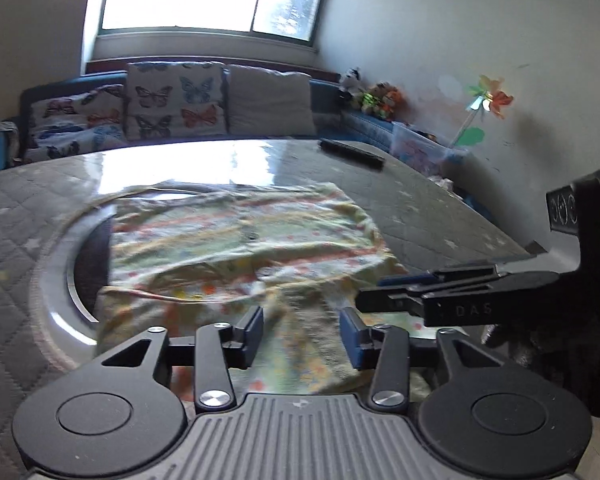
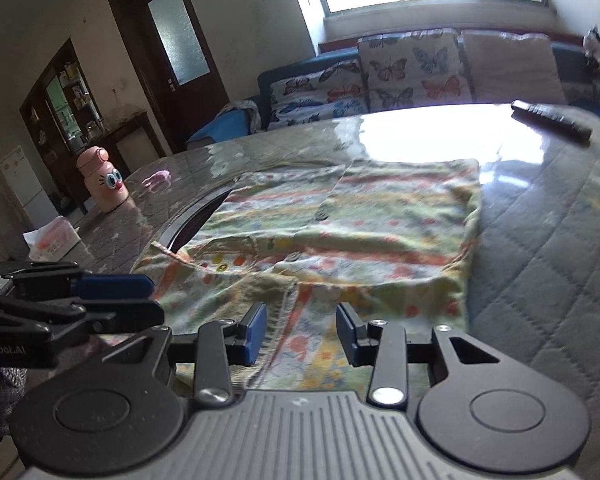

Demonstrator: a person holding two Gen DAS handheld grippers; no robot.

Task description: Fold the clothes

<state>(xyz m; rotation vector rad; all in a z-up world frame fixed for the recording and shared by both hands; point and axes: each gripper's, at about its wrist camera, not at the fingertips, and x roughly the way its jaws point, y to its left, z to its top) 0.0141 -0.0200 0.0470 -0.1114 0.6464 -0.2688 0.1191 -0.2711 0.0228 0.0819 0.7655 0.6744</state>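
A small yellow patterned buttoned garment (image 1: 240,248) lies partly folded on the quilted grey table cover (image 1: 420,200); it also shows in the right wrist view (image 2: 360,232). My left gripper (image 1: 302,336) is open, its blue pads (image 1: 254,334) just above the garment's near edge, nothing between them. My right gripper (image 2: 302,334) is open over the near hem, empty. Each gripper appears side-on in the other's view: the right one (image 1: 440,292) and the left one (image 2: 100,300).
A black remote (image 1: 352,152) lies at the far right of the table (image 2: 552,120). A pink cartoon bottle (image 2: 102,180), a pink cloth (image 2: 156,178) and a tissue pack (image 2: 54,240) sit at the left. A sofa with butterfly cushions (image 1: 172,100) stands behind.
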